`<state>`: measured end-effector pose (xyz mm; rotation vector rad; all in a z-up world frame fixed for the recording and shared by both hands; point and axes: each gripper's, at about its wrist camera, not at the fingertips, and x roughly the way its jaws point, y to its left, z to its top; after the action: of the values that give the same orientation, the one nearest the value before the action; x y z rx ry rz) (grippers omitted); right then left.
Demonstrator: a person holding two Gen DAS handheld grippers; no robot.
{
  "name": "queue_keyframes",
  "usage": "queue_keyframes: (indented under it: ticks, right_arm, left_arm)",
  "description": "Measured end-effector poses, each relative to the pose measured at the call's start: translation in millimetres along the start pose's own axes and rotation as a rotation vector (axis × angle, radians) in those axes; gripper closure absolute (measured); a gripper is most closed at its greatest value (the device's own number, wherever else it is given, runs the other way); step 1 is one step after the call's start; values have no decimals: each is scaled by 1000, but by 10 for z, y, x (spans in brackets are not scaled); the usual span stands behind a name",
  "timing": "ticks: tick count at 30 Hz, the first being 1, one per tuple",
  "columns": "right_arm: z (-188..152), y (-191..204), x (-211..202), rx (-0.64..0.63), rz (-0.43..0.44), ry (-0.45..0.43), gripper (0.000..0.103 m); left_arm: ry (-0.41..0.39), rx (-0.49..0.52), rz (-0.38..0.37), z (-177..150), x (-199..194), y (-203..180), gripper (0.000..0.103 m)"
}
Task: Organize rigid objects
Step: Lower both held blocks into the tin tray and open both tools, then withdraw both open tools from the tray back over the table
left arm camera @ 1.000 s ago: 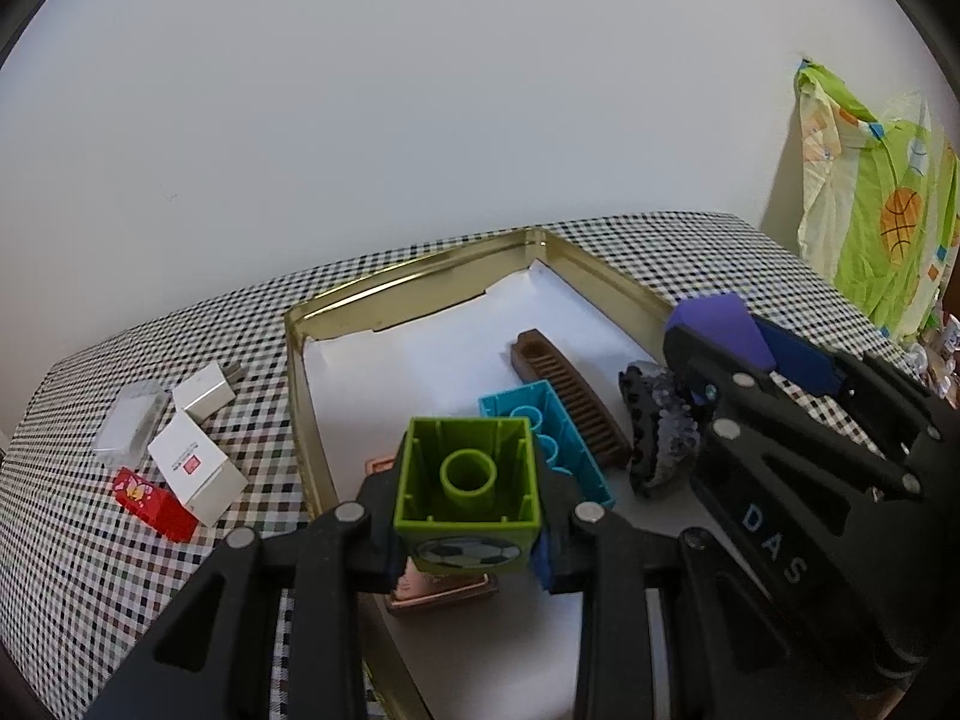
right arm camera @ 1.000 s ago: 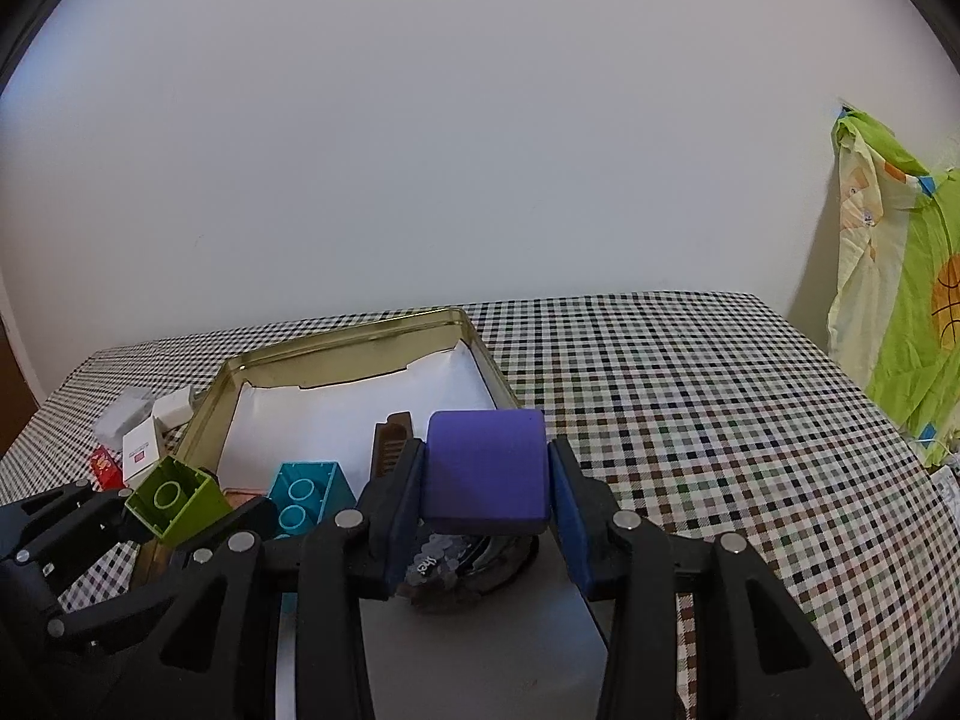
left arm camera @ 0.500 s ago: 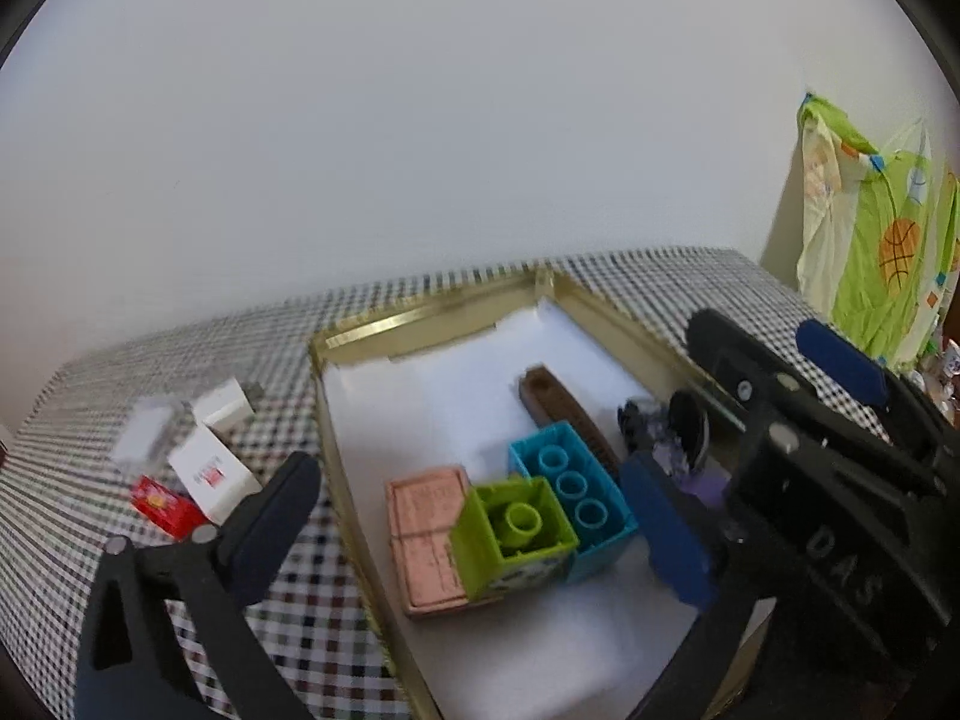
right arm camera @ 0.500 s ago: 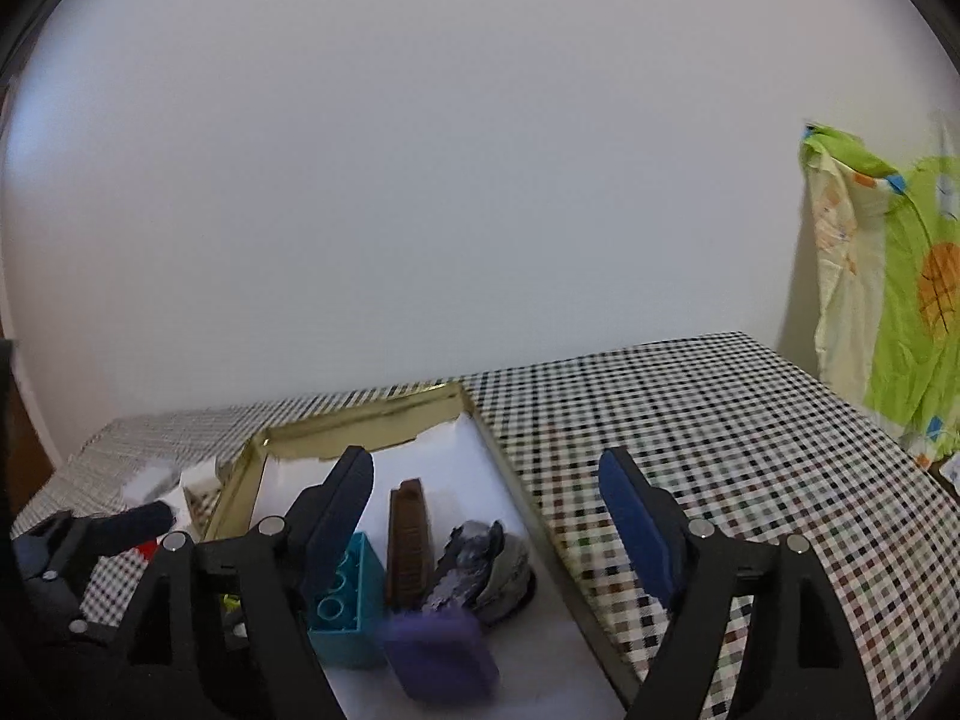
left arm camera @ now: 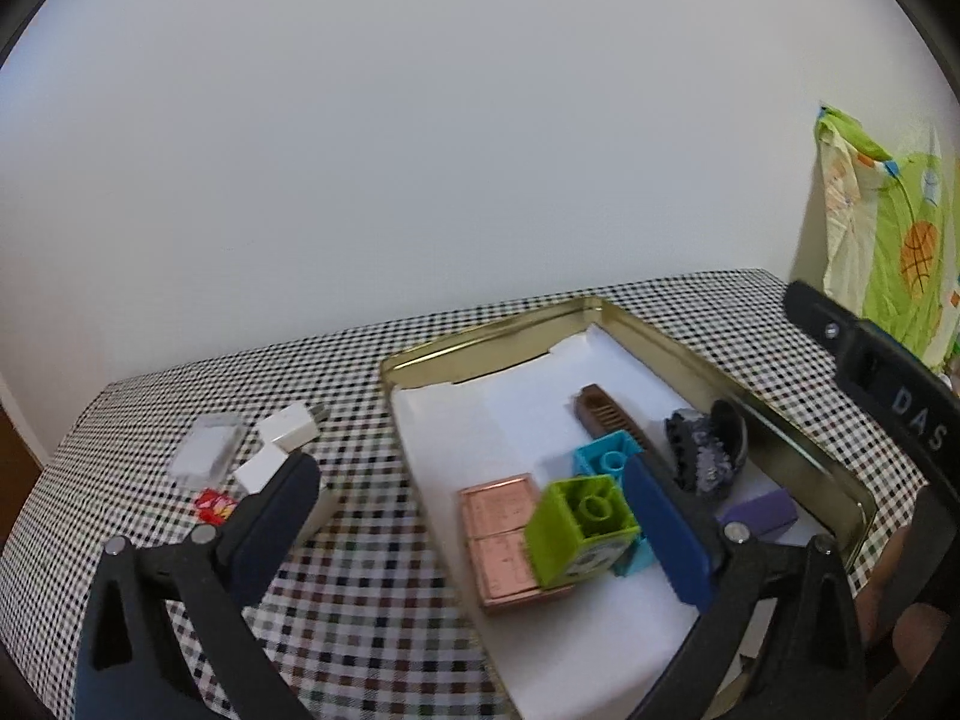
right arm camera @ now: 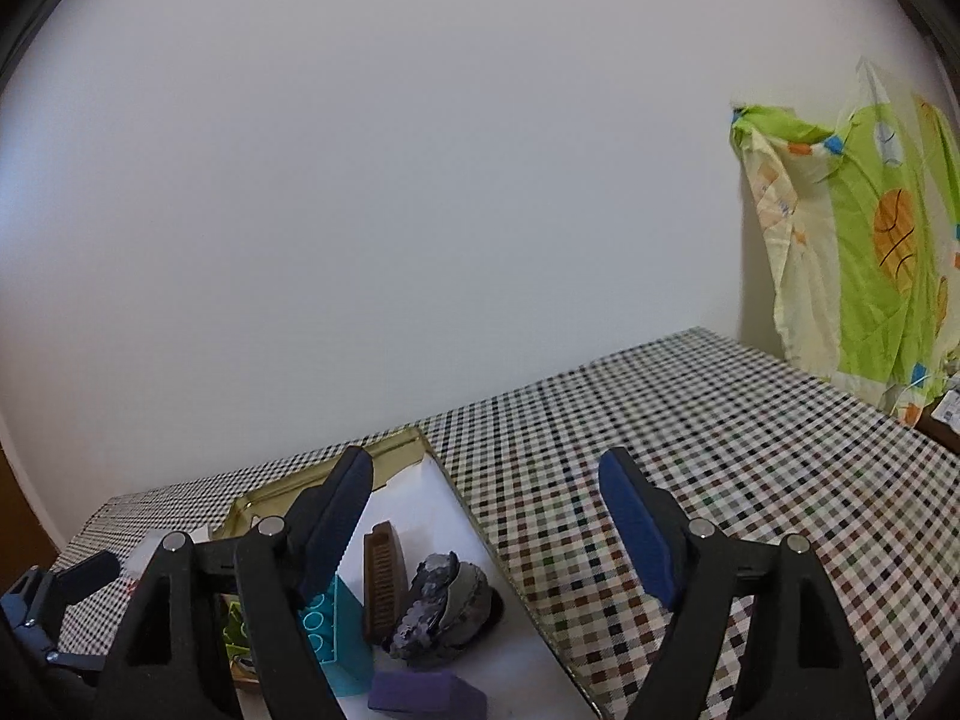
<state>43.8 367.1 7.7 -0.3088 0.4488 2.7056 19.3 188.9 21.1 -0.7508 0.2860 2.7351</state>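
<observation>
On my left wrist camera, far left on the checked tablecloth (left arm camera: 372, 618), I see a clear plastic case (left arm camera: 206, 452), two white adapter-like blocks (left arm camera: 289, 427) beside it and a small red packet (left arm camera: 216, 505) just in front. My left gripper (left arm camera: 474, 528) is released, its jaws spread wide with nothing pressed between the pads; the left finger hangs over the cloth near the white blocks and the right finger over the tray.

Next comes the gold metal tray (left arm camera: 690, 354), lined with white paper. Inside it, from left to right: a copper-pink flat box (left arm camera: 498, 531), then a green toy brick (left arm camera: 579, 531) tilted, resting against the box and a turquoise brick (left arm camera: 606, 459) behind it. Beyond those lies a brown comb (left arm camera: 603, 414), then a dark grey-black hair claw clip (left arm camera: 708, 450) near the tray's right wall, and a purple block (left arm camera: 762, 513) lying flat at the near right corner.

On my right wrist camera, the right gripper (right arm camera: 486, 525) is also released, jaws apart and holding nothing. Its left finger hangs above the tray, its right finger above bare cloth right of the tray. Below it I see the turquoise brick (right arm camera: 336, 642), comb (right arm camera: 381, 576), clip (right arm camera: 441, 606) and purple block (right arm camera: 426, 693) lying free on the paper. A green patterned cloth (right arm camera: 870, 252) hangs at far right.
</observation>
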Motion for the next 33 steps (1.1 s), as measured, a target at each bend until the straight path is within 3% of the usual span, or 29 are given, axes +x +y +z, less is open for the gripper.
queue_keyframes:
  ticks: [6,9,21,33]
  right_arm:
    - [-8,-2,-133,-21,-74,-81,23]
    - [-21,-6,-196,-31,-115,-120,23]
    - [-83,192,-408,-55,-236,-193,23]
    - [-273,726,-651,-15,-215,-195,23]
  left_arm:
    - [-15,-10,29,-84,-23,138,1]
    - [-32,0,78,-131,-25,205,1]
    - [-96,5,144,-333,-91,637,1]
    - [-102,-44,168,-420,-101,1168,1]
